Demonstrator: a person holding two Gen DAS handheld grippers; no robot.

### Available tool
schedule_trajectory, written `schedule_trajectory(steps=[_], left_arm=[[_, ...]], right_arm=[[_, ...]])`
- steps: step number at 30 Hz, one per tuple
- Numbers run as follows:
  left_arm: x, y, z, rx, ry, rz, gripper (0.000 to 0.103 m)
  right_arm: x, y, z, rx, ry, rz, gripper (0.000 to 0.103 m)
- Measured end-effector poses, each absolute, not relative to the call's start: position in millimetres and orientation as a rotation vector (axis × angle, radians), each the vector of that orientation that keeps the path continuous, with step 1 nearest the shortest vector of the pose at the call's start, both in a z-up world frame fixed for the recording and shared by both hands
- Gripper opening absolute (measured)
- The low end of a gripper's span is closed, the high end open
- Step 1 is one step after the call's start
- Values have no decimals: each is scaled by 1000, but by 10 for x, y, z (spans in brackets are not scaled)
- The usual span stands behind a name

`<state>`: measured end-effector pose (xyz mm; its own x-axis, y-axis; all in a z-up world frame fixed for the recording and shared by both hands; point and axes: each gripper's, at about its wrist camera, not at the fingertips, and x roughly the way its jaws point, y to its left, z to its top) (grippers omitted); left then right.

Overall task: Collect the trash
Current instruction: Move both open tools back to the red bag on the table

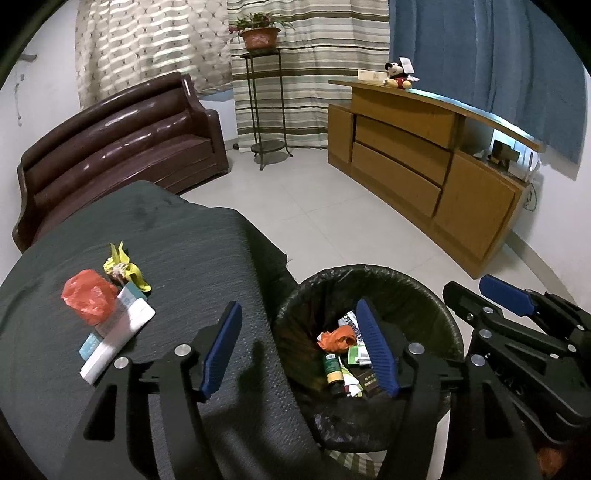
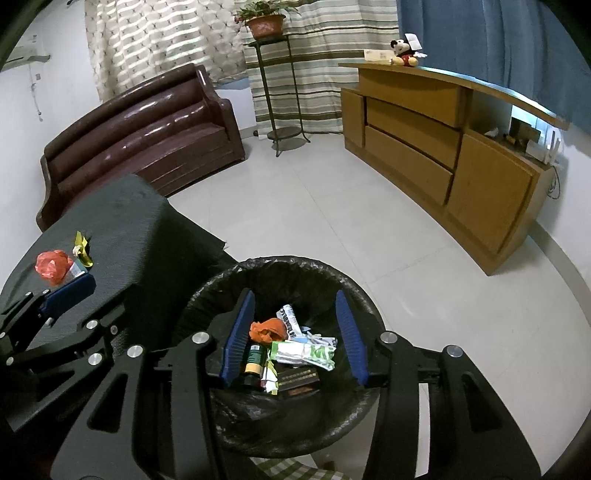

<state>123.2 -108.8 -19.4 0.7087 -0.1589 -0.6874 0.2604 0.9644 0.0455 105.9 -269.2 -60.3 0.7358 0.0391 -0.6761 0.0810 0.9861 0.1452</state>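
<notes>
Two striped curtains (image 1: 295, 74) and a blue one (image 1: 480, 55) are seen along the far walls of a room floored with pale tiles (image 1: 332, 206). A brown sofa (image 1: 122, 147) is placed at the left, a wooden cabinet (image 1: 424, 158) at the right, and a potted plant (image 1: 258, 33) on a metal stand (image 1: 264, 110) between them. A soft toy (image 1: 399, 75) is set on the cabinet top.

Nearer, a table (image 1: 192, 251) draped in dark cloth is seen, with trash left on it: a red plastic bag (image 1: 88, 299), a long white box (image 1: 118, 339) and a yellow wrapper (image 1: 123, 267), all touching.

Beside the table, a bin (image 2: 221, 288) lined with a black bag is filled with an orange wrapper (image 2: 267, 329), a green-and-white packet (image 2: 306, 352), a dark bottle (image 2: 253, 363) and a brown box (image 2: 297, 380); their print cannot be read.

Both the left gripper (image 1: 299, 347) and the right gripper (image 2: 295, 338) are held above the bin, fingers apart, nothing between them.
</notes>
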Motion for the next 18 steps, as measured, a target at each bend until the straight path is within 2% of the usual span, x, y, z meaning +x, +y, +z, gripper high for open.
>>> schedule_trajectory(steps=[9, 18], left_arm=[[1118, -900, -128, 140, 724, -200, 69], [1074, -568, -134, 120, 733, -130, 70]], right_arm=[[1009, -2522, -526, 153, 737, 1, 54], [987, -2248, -525, 123, 755, 60, 55]])
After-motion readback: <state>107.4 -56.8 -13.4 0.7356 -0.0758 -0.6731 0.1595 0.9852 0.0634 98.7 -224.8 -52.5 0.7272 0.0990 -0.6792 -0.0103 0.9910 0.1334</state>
